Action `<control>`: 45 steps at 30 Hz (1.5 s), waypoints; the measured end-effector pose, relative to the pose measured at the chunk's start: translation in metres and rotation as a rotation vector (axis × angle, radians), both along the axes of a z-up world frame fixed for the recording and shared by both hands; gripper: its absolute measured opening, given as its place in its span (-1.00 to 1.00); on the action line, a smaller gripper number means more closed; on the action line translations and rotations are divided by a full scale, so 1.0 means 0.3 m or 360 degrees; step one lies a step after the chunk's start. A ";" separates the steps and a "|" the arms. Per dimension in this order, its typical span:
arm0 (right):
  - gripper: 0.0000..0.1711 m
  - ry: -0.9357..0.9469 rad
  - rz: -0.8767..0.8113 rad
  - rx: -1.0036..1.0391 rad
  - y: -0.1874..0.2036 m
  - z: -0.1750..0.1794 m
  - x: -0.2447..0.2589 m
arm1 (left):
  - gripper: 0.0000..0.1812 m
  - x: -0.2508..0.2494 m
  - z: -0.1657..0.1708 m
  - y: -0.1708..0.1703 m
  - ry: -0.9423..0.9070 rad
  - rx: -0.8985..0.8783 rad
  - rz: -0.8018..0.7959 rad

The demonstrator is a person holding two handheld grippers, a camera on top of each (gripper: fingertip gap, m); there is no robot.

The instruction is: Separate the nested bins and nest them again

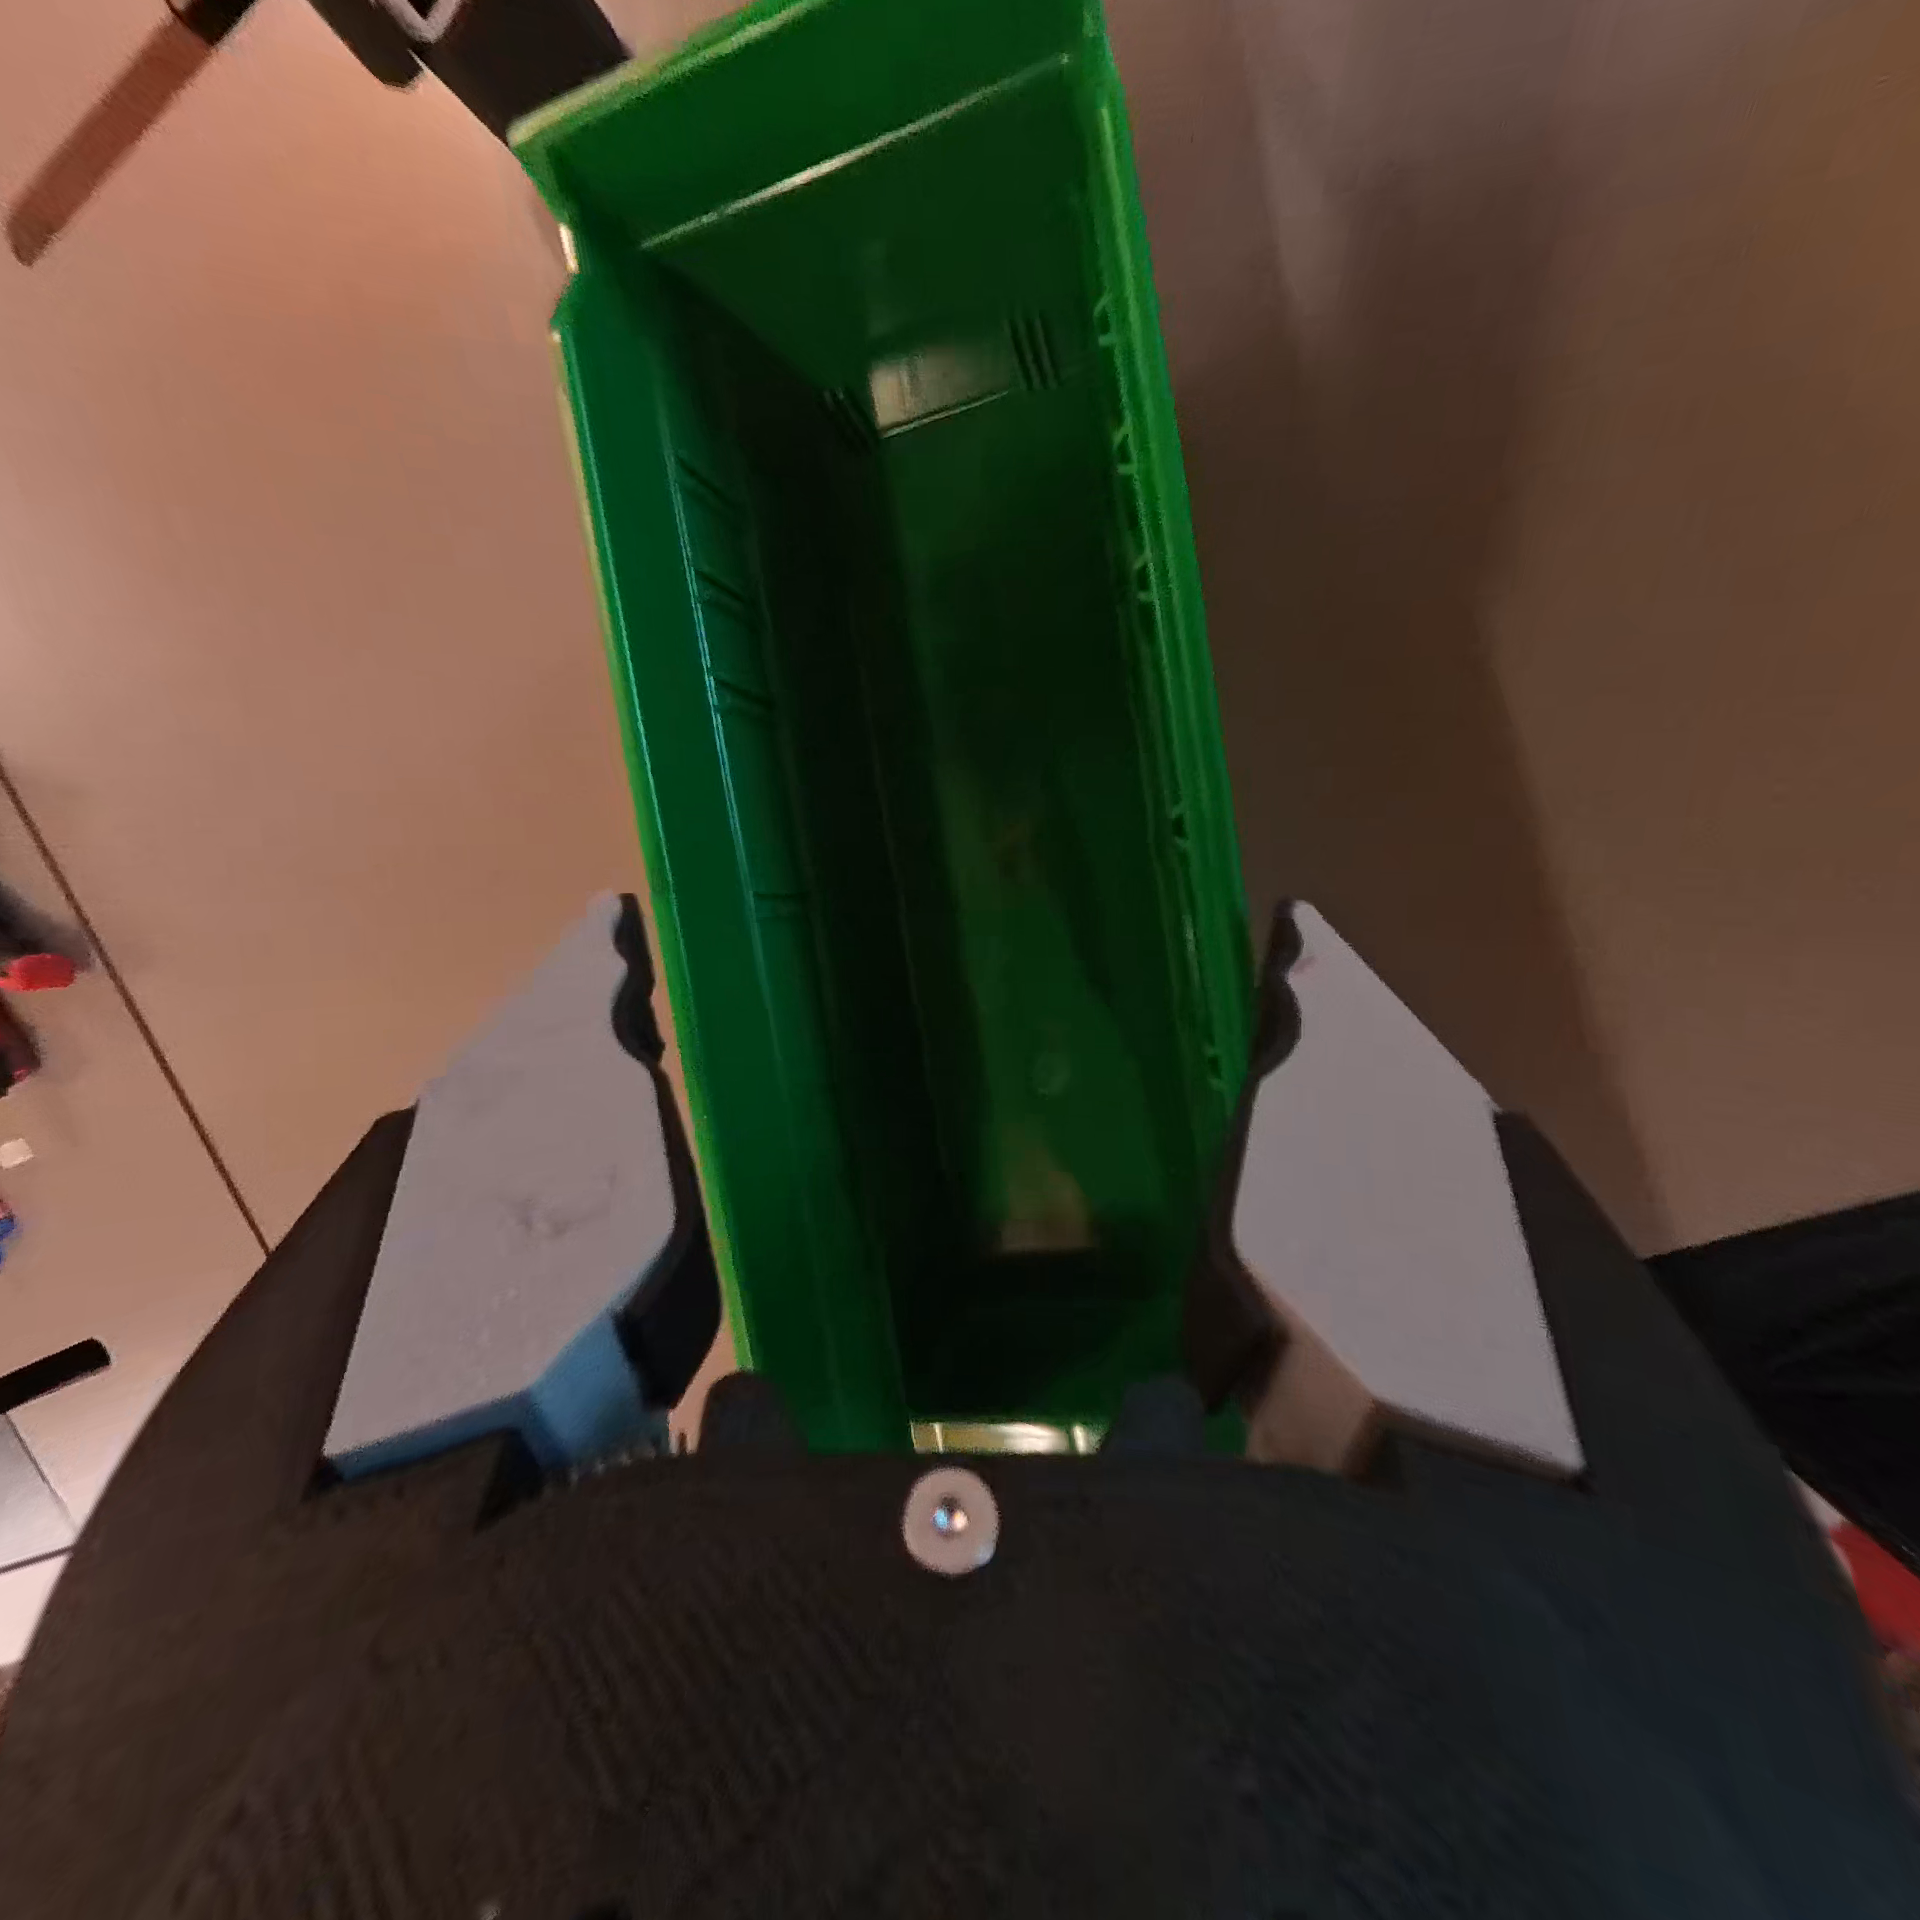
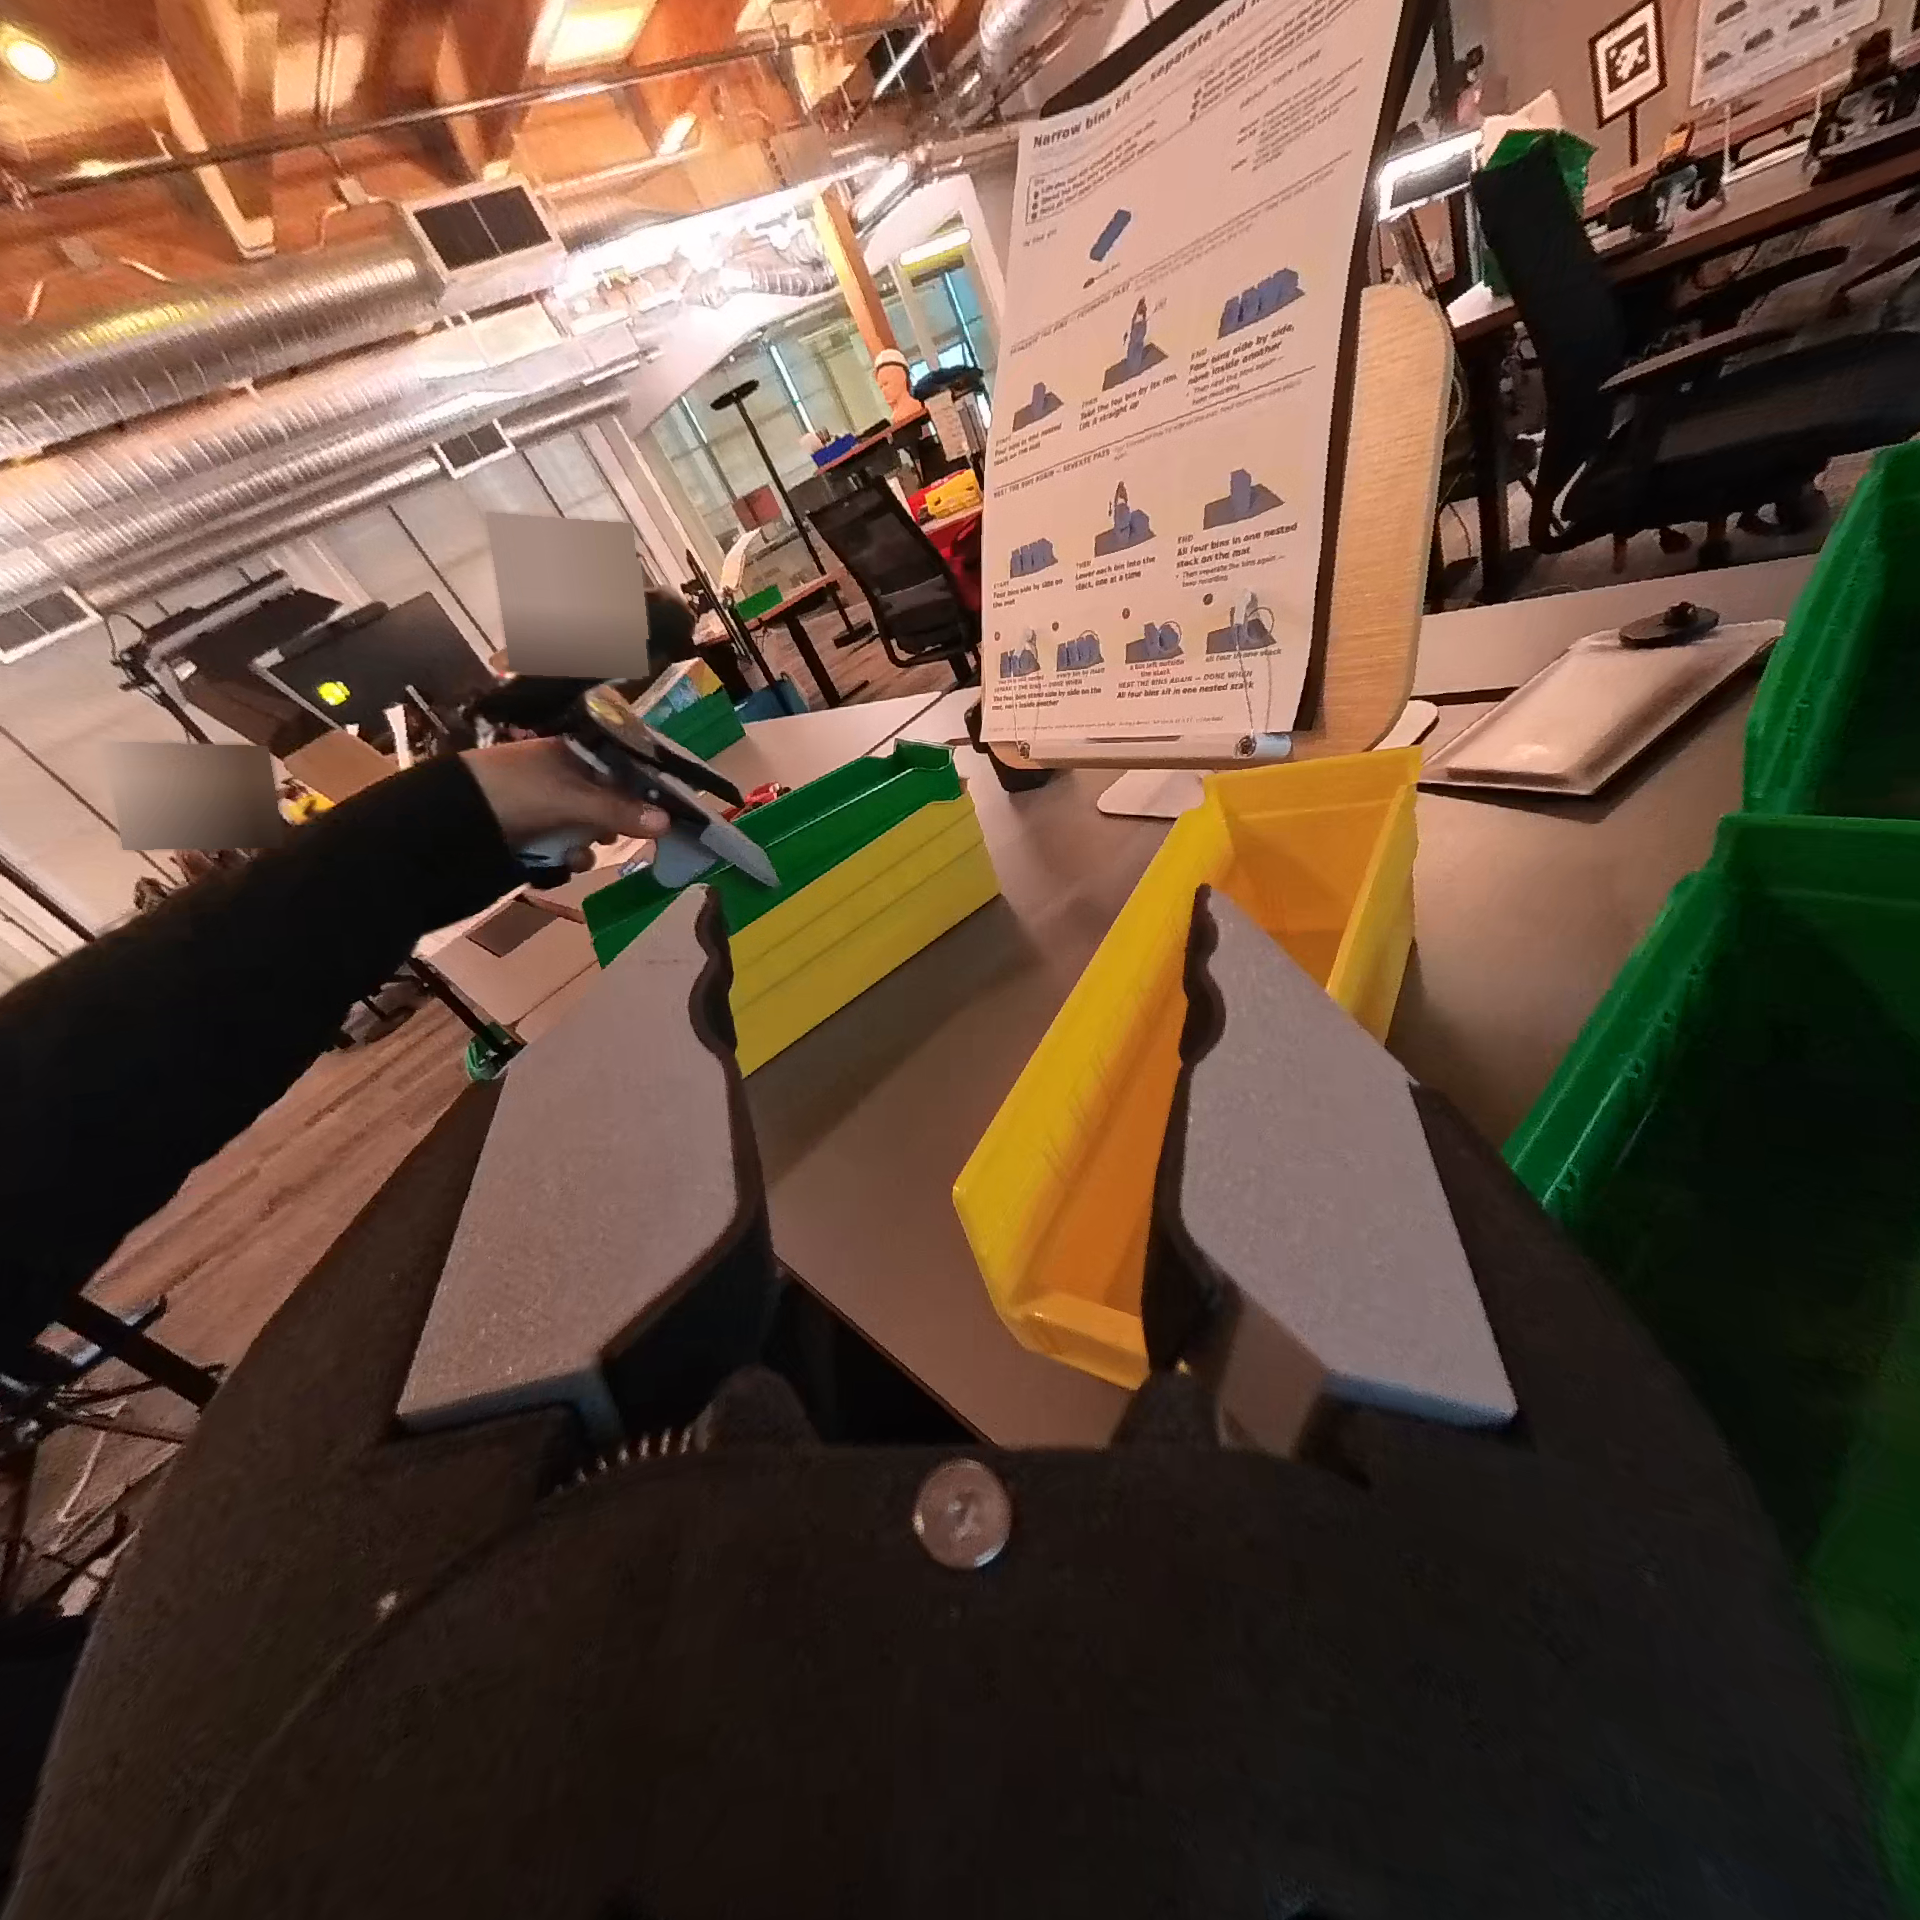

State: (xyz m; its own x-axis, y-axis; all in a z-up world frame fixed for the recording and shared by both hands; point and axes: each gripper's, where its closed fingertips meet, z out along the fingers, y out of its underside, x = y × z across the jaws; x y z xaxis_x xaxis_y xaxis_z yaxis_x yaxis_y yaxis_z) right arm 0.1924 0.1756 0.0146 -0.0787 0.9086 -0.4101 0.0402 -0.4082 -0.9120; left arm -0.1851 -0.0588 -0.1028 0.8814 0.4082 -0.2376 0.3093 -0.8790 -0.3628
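A long narrow green bin (image 1: pixel 935 623) fills the left wrist view, open side toward the camera. My left gripper (image 1: pixel 956 935) straddles its near end, one finger pressed on each long wall. In the right wrist view this green bin (image 2: pixel 831 810) sits in the top of a stack of yellow bins (image 2: pixel 862 935), with the left gripper (image 2: pixel 727 852) at its near end. A single yellow bin (image 2: pixel 1299 883) lies apart on the table. My right gripper (image 2: pixel 951 935) is open and empty. Its right finger overlaps that bin's opening, and the bin's left wall shows between the fingers.
Large green crates (image 2: pixel 1766 1039) stand close on the right. An instruction sheet on a stand (image 2: pixel 1164 416) and a grey tray (image 2: pixel 1590 707) are at the back of the table (image 2: pixel 883 1143). A person's black sleeve (image 2: pixel 260 987) reaches in from the left, past the table's left edge.
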 end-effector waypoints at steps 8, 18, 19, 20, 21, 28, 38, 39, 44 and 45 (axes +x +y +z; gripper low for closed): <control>-0.01 0.0002 0.0011 -0.0008 0.005 -0.001 -0.002 | 0.28 -0.024 -0.026 0.002 -0.0119 0.0003 0.0033; -0.01 0.0016 0.0028 0.0000 -0.007 0.009 -0.001 | 0.16 -0.037 -0.018 -0.003 -0.0074 0.0034 0.0000; -0.01 0.0021 0.0028 -0.0003 -0.006 0.012 0.002 | 0.20 -0.036 -0.021 -0.005 -0.0085 0.0037 0.0005; -0.02 0.0027 0.0027 -0.0005 -0.005 0.014 0.006 | 0.24 -0.034 -0.024 -0.008 -0.0103 0.0036 0.0019; -0.02 0.0032 0.0026 -0.0006 -0.004 0.016 0.010 | 0.28 -0.033 -0.026 -0.012 -0.0114 0.0029 0.0030; -0.02 0.0058 0.0010 -0.0020 0.011 0.024 0.032 | 0.42 -0.043 -0.043 -0.027 -0.0217 -0.0052 0.0110; -0.02 0.0043 0.0016 -0.0036 0.019 0.013 0.019 | 0.32 -0.058 -0.044 -0.010 -0.0227 0.0013 0.0077; -0.02 0.0040 0.0016 -0.0030 0.016 0.013 0.019 | 0.33 -0.058 -0.044 -0.010 -0.0226 0.0021 0.0079; -0.02 0.0044 0.0015 -0.0019 0.010 0.018 0.022 | 0.15 -0.065 -0.031 -0.014 -0.0184 0.0038 0.0034; -0.02 0.0046 0.0015 -0.0022 0.011 0.018 0.023 | 0.12 -0.068 -0.029 -0.017 -0.0181 0.0047 0.0028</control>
State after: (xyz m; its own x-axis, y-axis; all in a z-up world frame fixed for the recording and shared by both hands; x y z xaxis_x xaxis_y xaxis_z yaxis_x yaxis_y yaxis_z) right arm 0.1994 0.1789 0.0201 -0.0991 0.9021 -0.4199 0.0178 -0.4203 -0.9072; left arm -0.2054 -0.0637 -0.1114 0.8947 0.4292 -0.1238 0.3653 -0.8625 -0.3502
